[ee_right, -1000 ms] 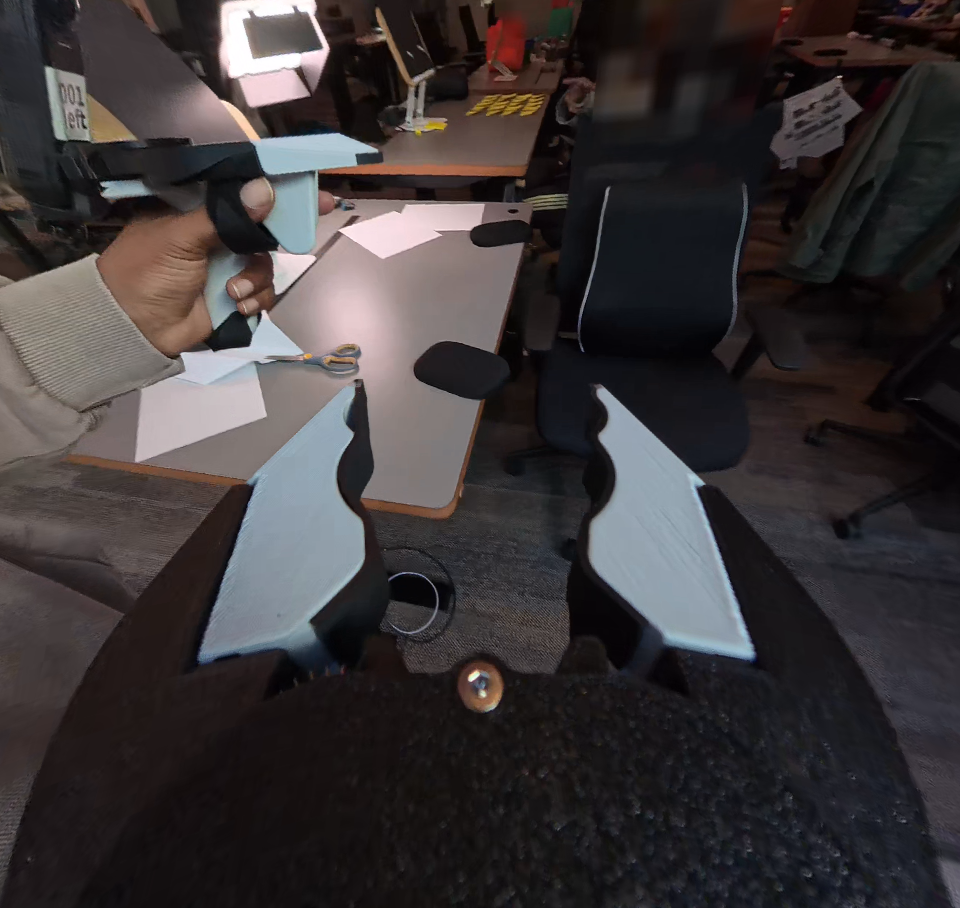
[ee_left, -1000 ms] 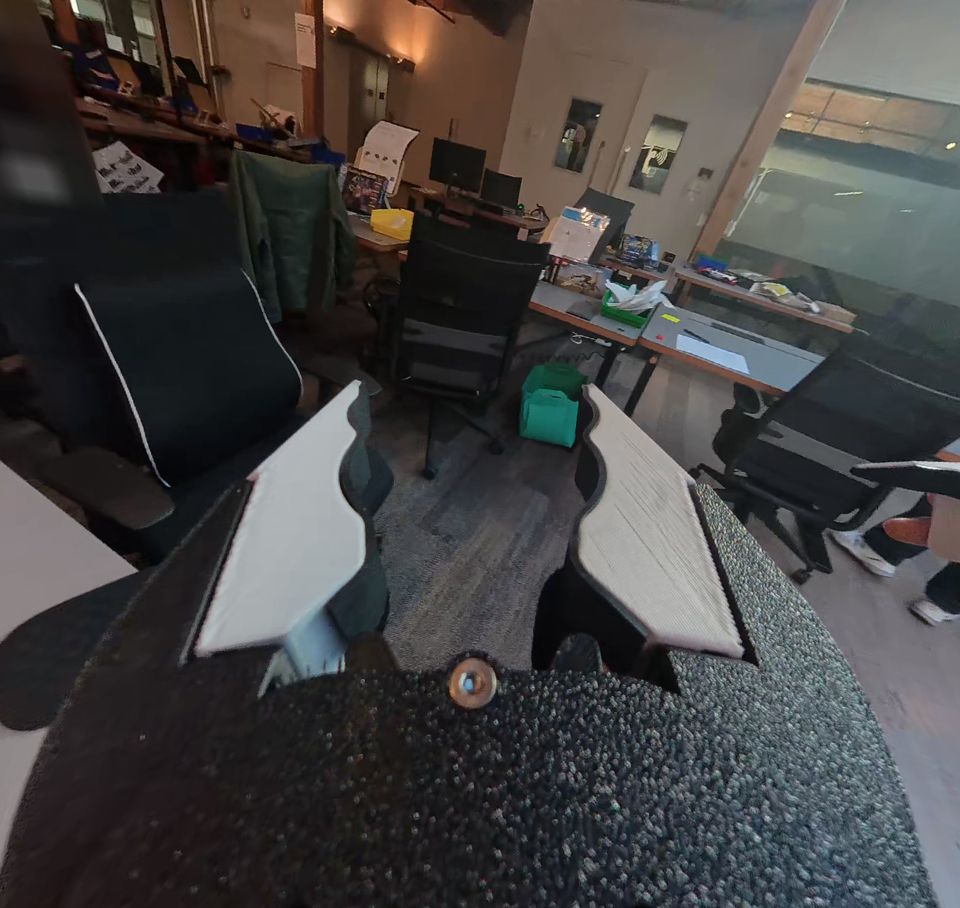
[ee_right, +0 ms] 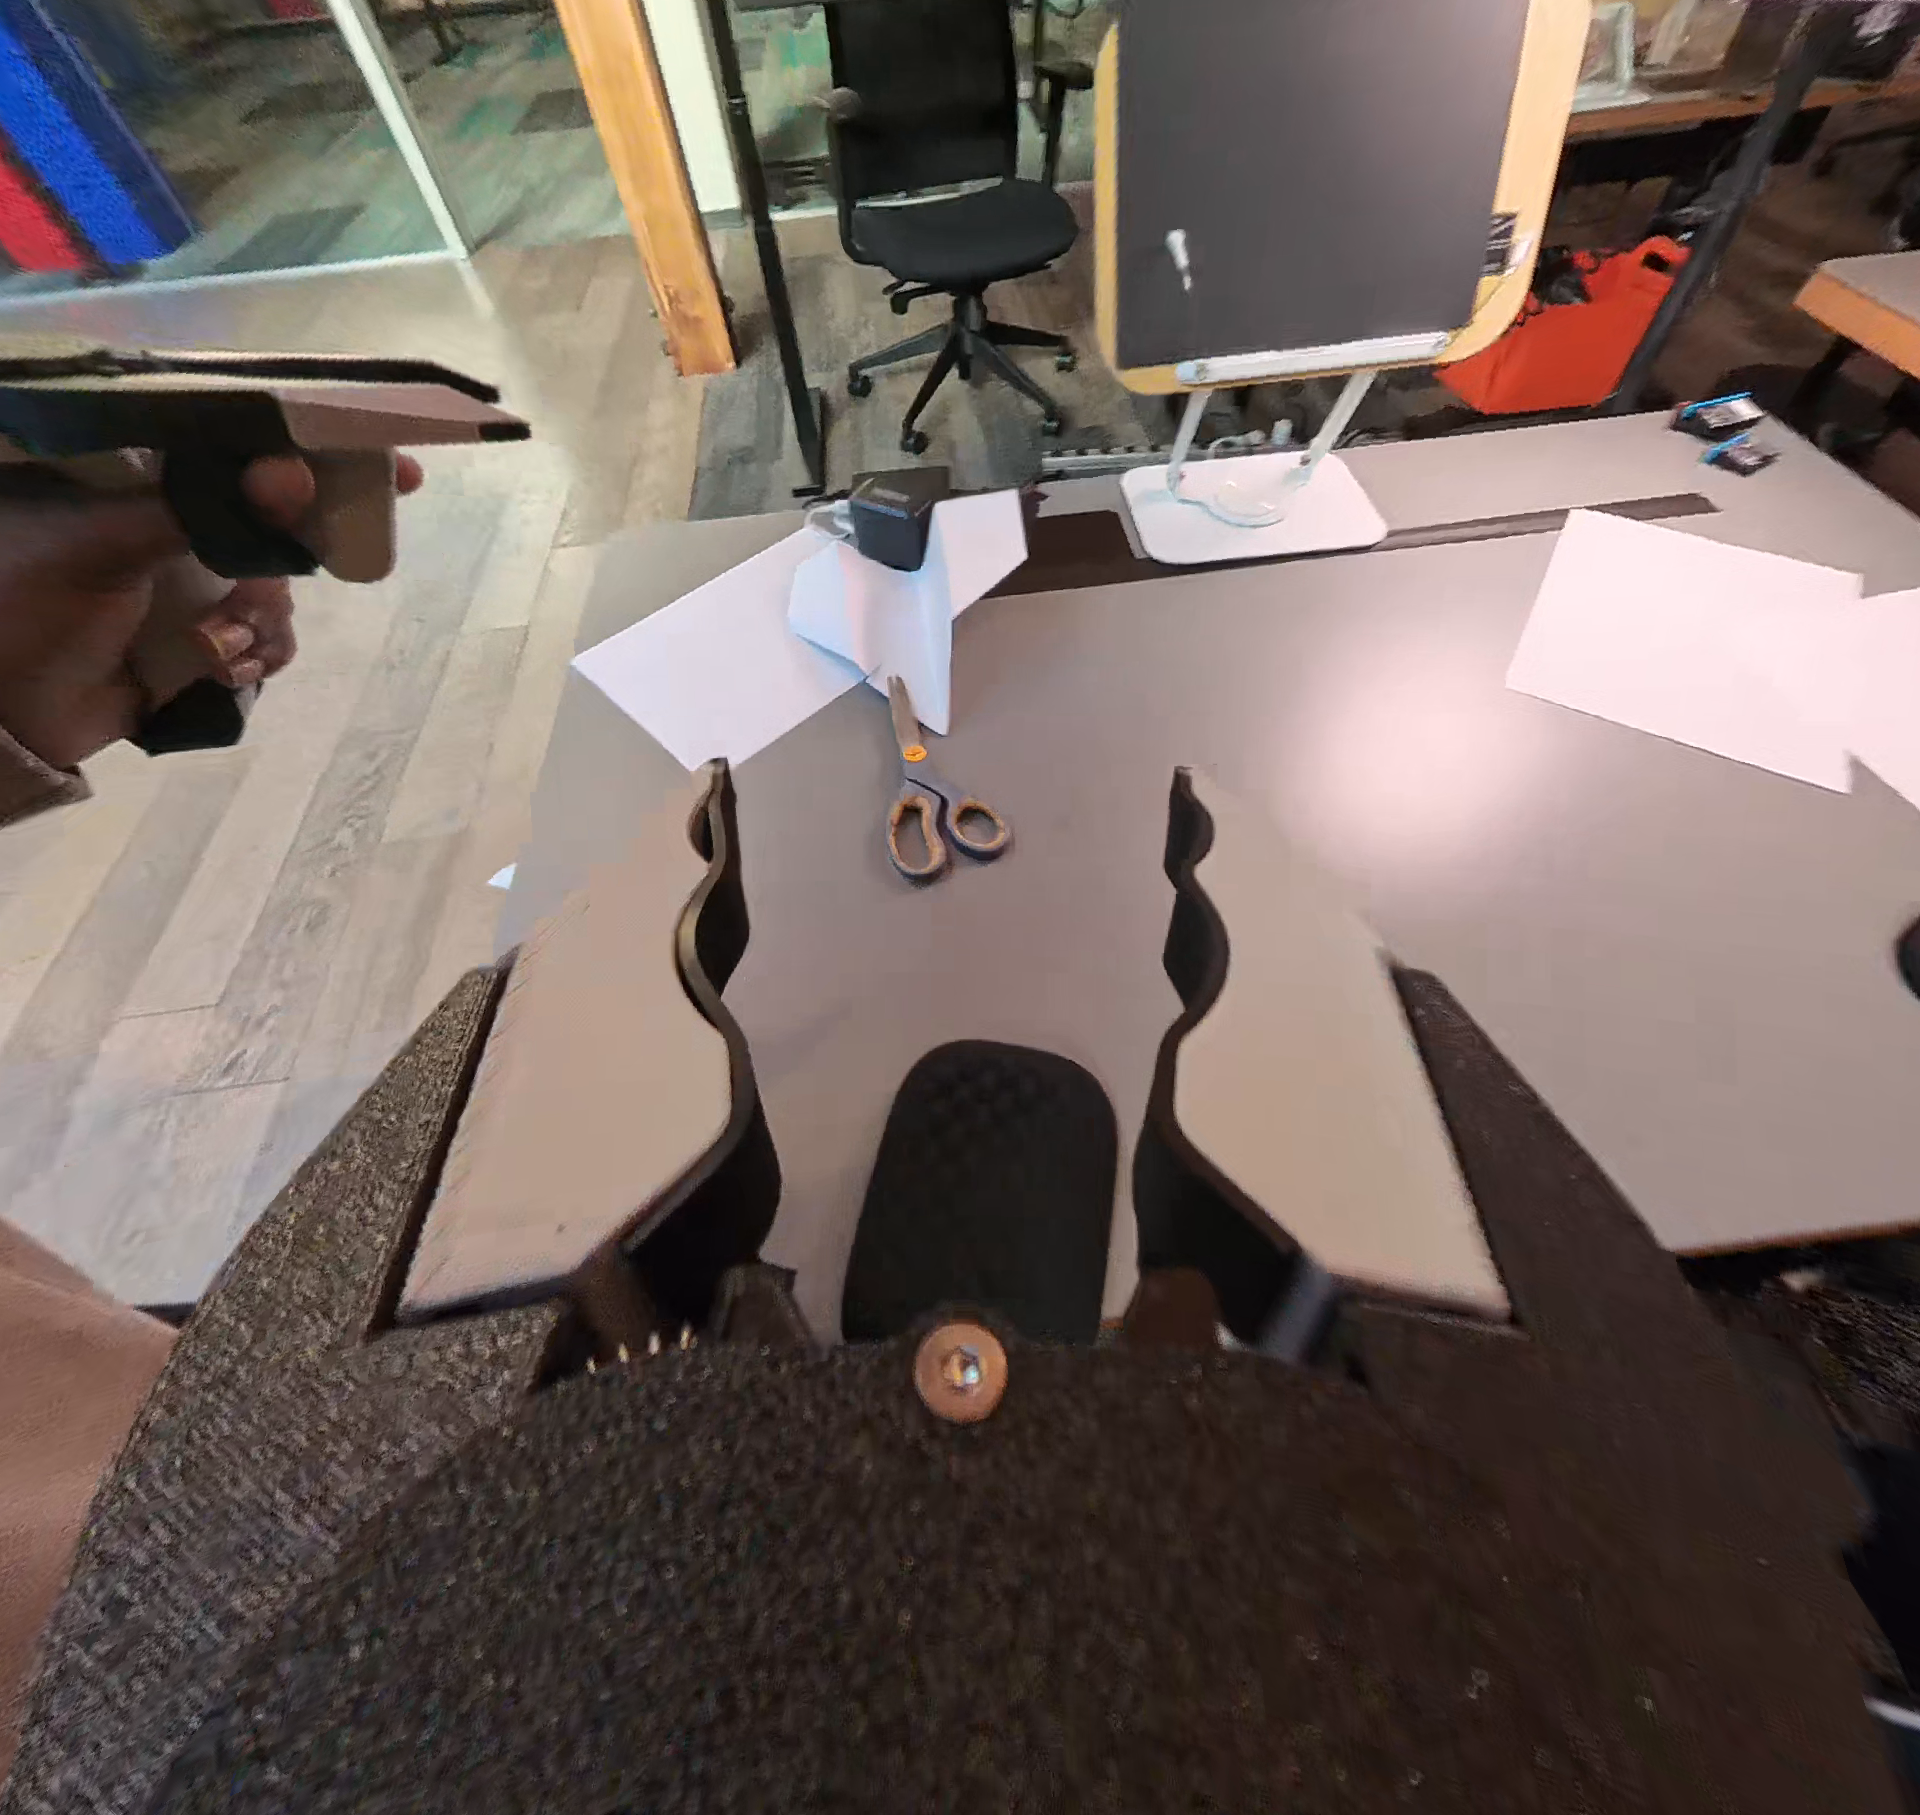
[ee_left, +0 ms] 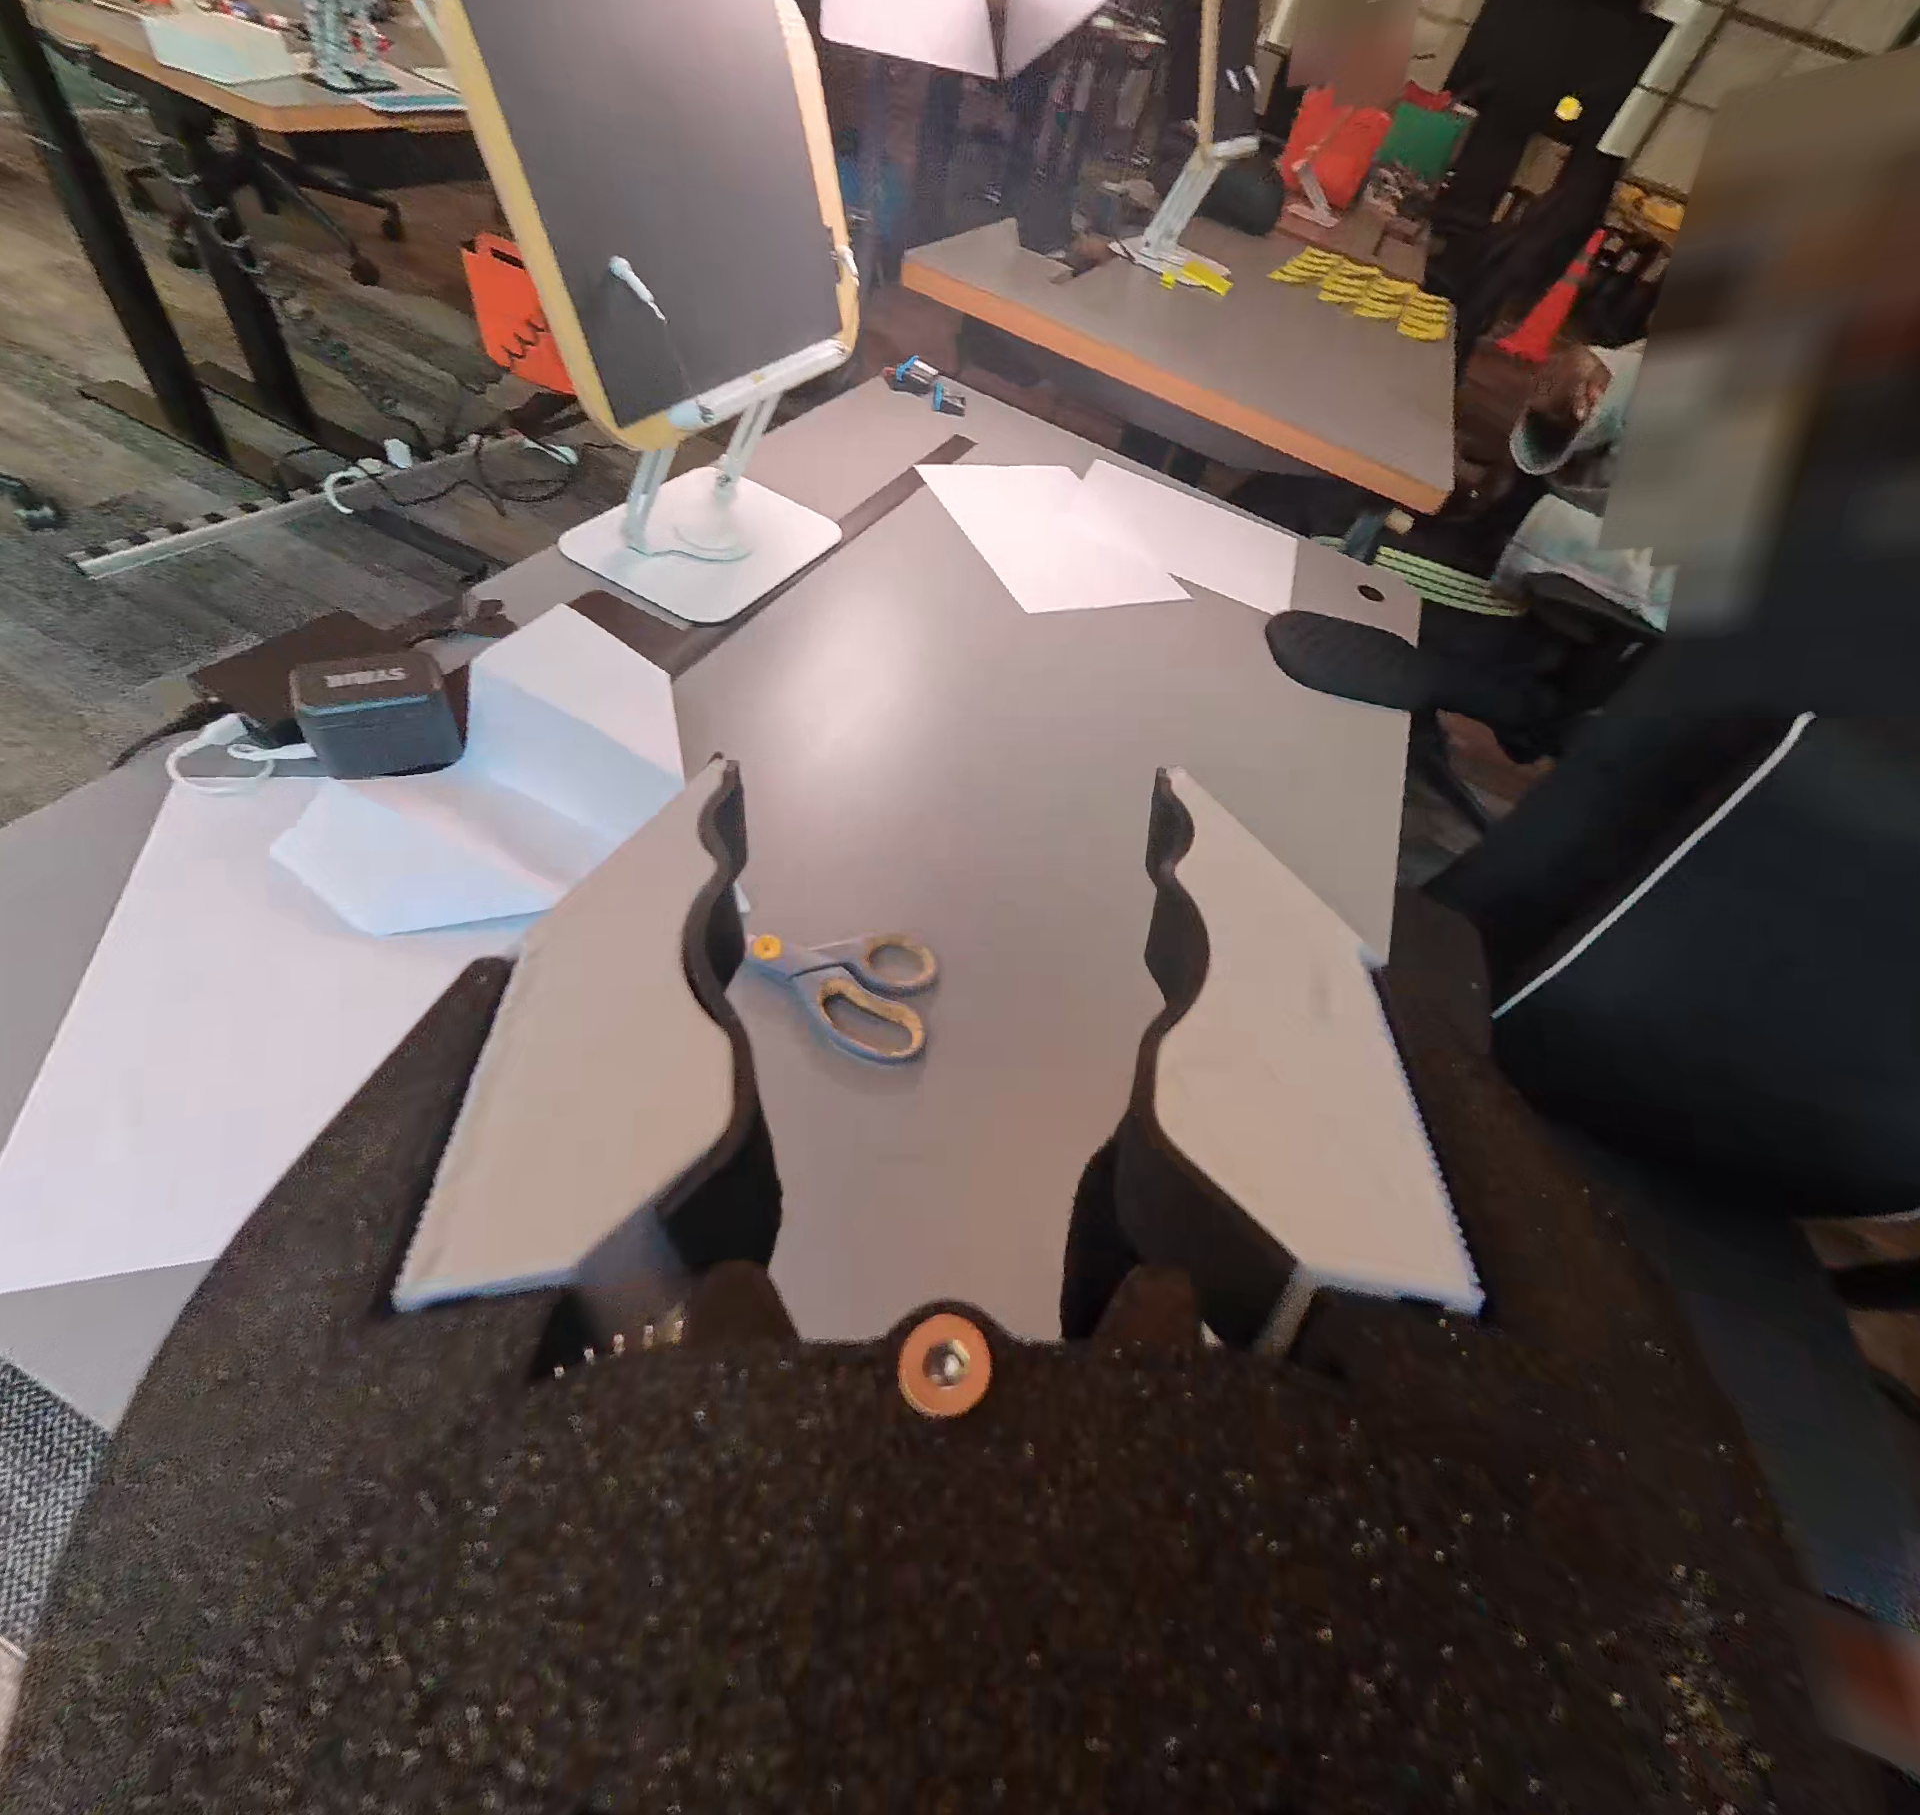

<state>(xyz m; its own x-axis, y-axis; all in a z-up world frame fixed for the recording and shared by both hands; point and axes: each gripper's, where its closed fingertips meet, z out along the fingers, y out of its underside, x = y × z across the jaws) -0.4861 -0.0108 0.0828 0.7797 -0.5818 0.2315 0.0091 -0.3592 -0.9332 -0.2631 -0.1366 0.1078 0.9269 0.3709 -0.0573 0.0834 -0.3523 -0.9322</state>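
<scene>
Hovered over the grey worktop [ee_left: 987, 685]. Saw white sheets [ee_left: 187, 1038] lying left, with a black box [ee_left: 374, 716] at their far edge. Held left gripper [ee_left: 940, 778] and right gripper [ee_right: 951, 778] with fingers spread wide, gripping nothing. Found scissors [ee_left: 852, 986] nearest both, flat, closed, untouched, blades pointing at the folded paper [ee_left: 468, 830].

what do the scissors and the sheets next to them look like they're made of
Scissors: blades look like bare metal, grey with a dull sheen; the handles look like moulded plastic or rubber, grey-blue with tan inner loops and an orange pivot. White sheets: plain matte paper, thin and flat, one folded with sharp creases. Both lie on a smooth grey desk that reflects light softly, probably laminate.
</scene>
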